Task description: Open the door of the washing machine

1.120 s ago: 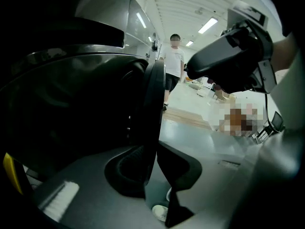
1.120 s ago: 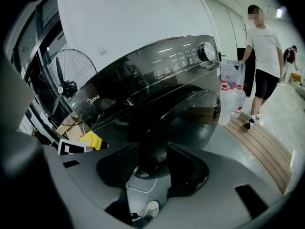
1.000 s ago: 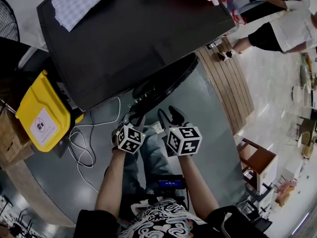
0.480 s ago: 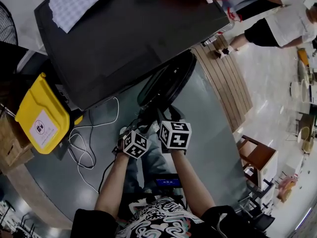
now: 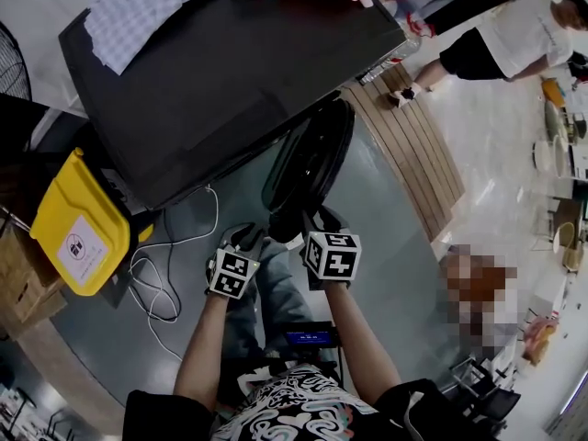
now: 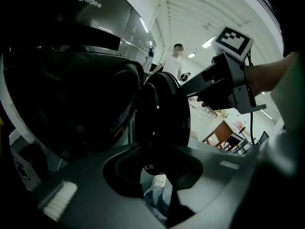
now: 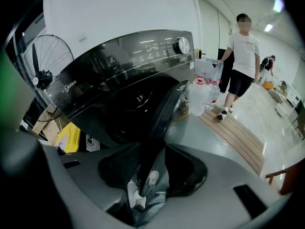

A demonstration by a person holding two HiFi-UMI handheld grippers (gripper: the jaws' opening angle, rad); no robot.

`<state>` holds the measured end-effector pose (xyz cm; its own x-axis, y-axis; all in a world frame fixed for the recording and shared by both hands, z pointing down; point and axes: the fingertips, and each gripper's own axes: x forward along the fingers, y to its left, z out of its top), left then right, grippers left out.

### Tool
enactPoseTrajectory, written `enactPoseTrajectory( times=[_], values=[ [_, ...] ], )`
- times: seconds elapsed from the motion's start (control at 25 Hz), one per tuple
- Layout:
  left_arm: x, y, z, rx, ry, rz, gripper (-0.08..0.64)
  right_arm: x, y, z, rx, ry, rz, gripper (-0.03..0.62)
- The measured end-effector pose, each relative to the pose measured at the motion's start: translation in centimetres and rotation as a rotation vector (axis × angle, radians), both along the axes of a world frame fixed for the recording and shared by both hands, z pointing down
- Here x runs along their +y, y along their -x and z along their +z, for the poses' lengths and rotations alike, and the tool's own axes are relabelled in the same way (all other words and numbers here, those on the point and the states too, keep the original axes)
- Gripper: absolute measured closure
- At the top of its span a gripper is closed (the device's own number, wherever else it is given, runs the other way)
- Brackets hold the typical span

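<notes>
The black front-loading washing machine (image 5: 230, 72) fills the upper left of the head view. Its round dark door (image 5: 308, 159) stands swung partly out from the front. My right gripper (image 5: 317, 220) is at the door's near edge. In the right gripper view its jaws are closing, with the door rim (image 7: 164, 113) running down between the pads (image 7: 188, 168) and filling the gap. My left gripper (image 5: 250, 235) sits just left of it. Its jaws are opening, and the door's (image 6: 162, 123) lower rim lies at their mouth without being pinched. The drum opening (image 6: 71, 109) is dark.
A yellow bin (image 5: 69, 223) and a loose white cable (image 5: 152, 274) lie left of the machine. Clothes (image 5: 147, 3) are on its top. A wooden slat platform (image 5: 413, 154) with water bottles (image 7: 202, 94) lies to the right, where a person (image 5: 501, 35) stands. A fan (image 7: 40, 63) stands behind.
The door has swung further out from the machine's front. My right gripper has moved with its edge. The left gripper has shifted a little to the left.
</notes>
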<state>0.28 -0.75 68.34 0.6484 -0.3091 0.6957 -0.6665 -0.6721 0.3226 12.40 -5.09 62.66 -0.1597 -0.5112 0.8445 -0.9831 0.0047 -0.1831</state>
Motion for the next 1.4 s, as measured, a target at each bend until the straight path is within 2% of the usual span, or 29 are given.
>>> enactPoseTrajectory(
  times=[0.24, 0.48, 0.68, 0.84, 0.96, 1.24, 1.4],
  values=[
    [-2.3, 0.2, -1.3, 0.024, -0.020, -0.068, 0.483, 2.1, -3.2, 0.0, 0.038, 0.022, 0.058, 0.453],
    [-3.7, -0.6, -2.4, 0.043, -0.037, -0.098, 0.494, 4.2, -7.6, 0.0, 0.094, 0.048, 0.126, 0.471],
    [-4.5, -1.0, -2.7, 0.042, -0.046, -0.116, 0.503, 5.4, -11.7, 0.1, 0.150, 0.067, 0.191, 0.479],
    [-5.0, -1.1, -3.1, 0.031, -0.066, -0.125, 0.514, 5.8, -14.8, 0.1, 0.218, 0.070, 0.213, 0.474],
    [-5.6, -1.0, -3.4, 0.023, -0.085, -0.142, 0.534, 5.9, -16.8, -0.1, 0.235, 0.070, 0.236, 0.471],
    [-7.2, -0.1, -3.8, 0.000, -0.117, -0.179, 0.541, 5.7, -19.9, -0.1, 0.282, 0.072, 0.283, 0.469],
    [-7.6, 0.2, -4.5, -0.004, -0.124, -0.179, 0.543, 5.8, -20.5, 0.1, 0.278, 0.085, 0.292, 0.469]
  ],
)
